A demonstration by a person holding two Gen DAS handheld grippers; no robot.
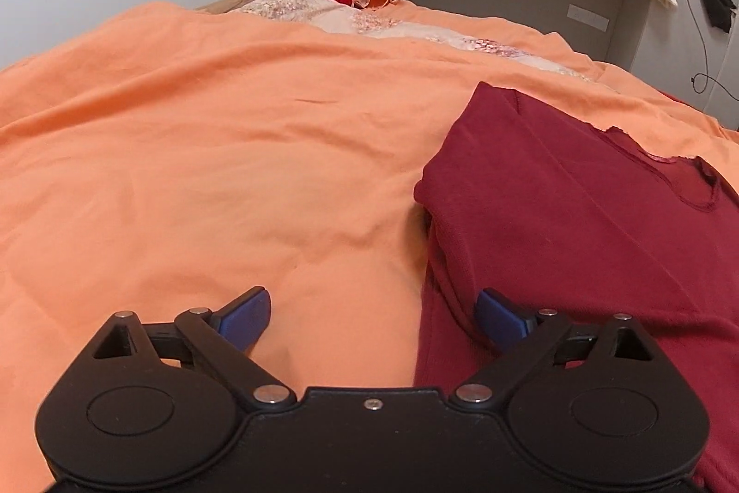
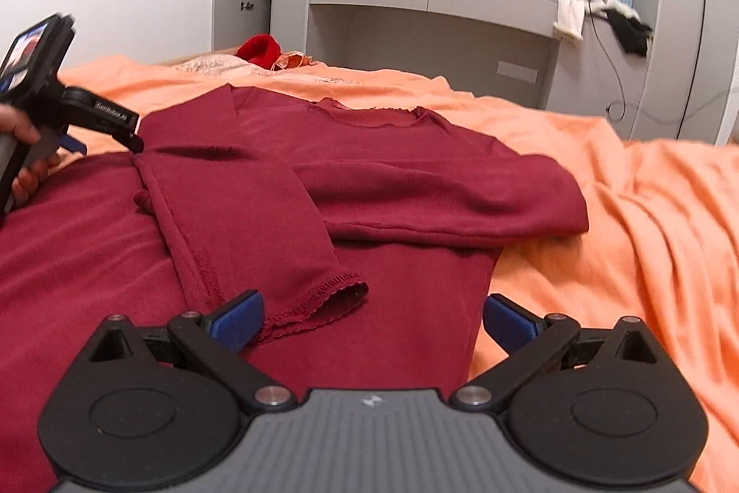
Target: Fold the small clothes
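Maroon top (image 2: 378,179) lies spread on the orange bedspread (image 2: 646,216), neckline toward the headboard end, both sleeves folded in across its front, one cuff (image 2: 323,299) nearest you. Your left gripper (image 1: 372,310) is spread wide over the top's left edge, nothing between its pads. Your right gripper (image 2: 372,317) also gapes, empty, straddling the top's right edge beside that cuff.

Small white lettering on left tongs (image 2: 118,118), too blurred to read
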